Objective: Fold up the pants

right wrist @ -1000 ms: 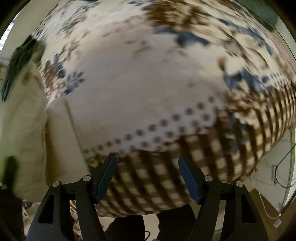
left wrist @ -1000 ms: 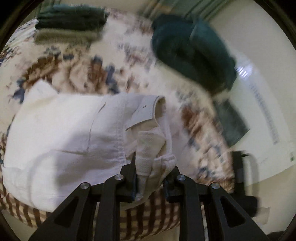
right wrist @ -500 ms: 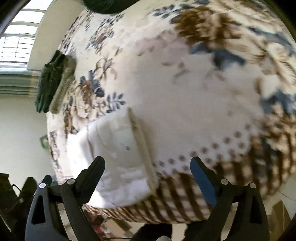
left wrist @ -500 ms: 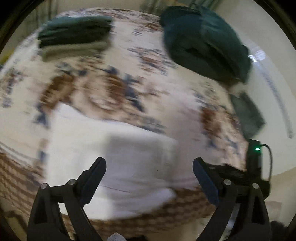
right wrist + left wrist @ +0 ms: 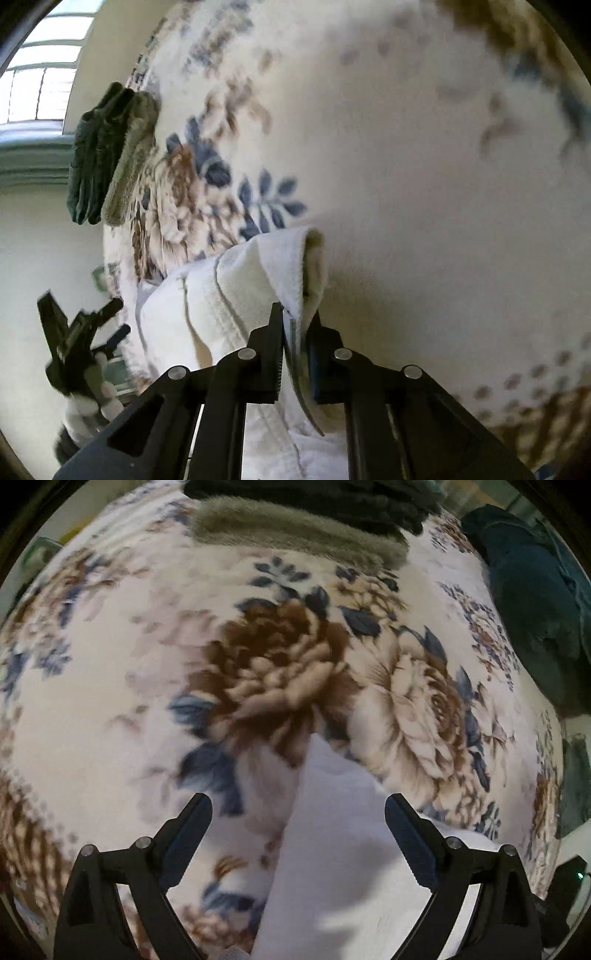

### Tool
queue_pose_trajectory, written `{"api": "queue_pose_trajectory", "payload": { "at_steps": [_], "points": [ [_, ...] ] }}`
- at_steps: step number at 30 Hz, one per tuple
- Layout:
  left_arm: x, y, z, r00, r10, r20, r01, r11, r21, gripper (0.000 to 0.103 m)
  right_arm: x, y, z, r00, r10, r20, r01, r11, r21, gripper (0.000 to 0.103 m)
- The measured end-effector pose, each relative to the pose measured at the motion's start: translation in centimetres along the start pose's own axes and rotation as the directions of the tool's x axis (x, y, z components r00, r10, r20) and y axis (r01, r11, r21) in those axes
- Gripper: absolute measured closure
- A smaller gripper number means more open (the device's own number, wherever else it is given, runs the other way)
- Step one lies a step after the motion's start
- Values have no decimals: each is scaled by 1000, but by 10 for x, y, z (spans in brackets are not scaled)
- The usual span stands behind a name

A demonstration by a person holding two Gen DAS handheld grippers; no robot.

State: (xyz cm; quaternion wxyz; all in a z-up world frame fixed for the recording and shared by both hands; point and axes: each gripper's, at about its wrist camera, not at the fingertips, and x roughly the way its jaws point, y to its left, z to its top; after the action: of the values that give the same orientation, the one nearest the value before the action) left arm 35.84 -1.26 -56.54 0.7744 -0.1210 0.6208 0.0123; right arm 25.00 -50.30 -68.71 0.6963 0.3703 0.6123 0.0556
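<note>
Left wrist view: the left gripper (image 5: pixel 297 812) stands with its jaws spread wide and nothing between them. It sits low over the floral blanket (image 5: pixel 110 709), and a corner of the white pants (image 5: pixel 332 849) reaches forward into the gap between the fingers without touching either pad. Judgement: it is lined up on this corner to take it as the second hold. At the far edge lies a stack of folded clothes (image 5: pixel 295 531), grey-green under dark. A heap of dark teal fabric (image 5: pixel 532 602) lies at the right edge, well apart from the pants. Motion blur softens the near blanket, so whether the pants corner lies flat or is slightly raised cannot be told.

Right wrist view: the right gripper (image 5: pixel 297 332) is clenched on a thick folded edge of the pants (image 5: pixel 229 291), several layers pinched between the pads. The garment lies bunched on the blanket (image 5: pixel 424 184) to the left of the fingers. The grip probably sits on the fold so the layers travel together. The left gripper (image 5: pixel 79 332) shows at the left edge, beside the far side of the pants. The folded stack (image 5: pixel 110 158) lies well beyond.
</note>
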Motion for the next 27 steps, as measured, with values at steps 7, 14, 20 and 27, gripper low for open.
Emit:
{"api": "queue_pose_trajectory", "payload": {
  "at_steps": [7,14,20,27],
  "points": [
    [51,-10,13,996,28,-89,-24,999,40,5,-18,-11,3,990,-135,27,135,991,17,92],
    [52,8,22,996,-8,-94,9,1000,12,6,5,-18,14,981,-183,-59,186,981,52,74],
    [-13,19,-6,995,-85,-47,85,996,13,6,-34,-12,-10,986,-133,-96,136,990,31,41],
    [-24,16,-81,982,-98,-161,108,993,55,6,-50,-30,-98,993,21,-116,15,955,298,41]
  ]
}}
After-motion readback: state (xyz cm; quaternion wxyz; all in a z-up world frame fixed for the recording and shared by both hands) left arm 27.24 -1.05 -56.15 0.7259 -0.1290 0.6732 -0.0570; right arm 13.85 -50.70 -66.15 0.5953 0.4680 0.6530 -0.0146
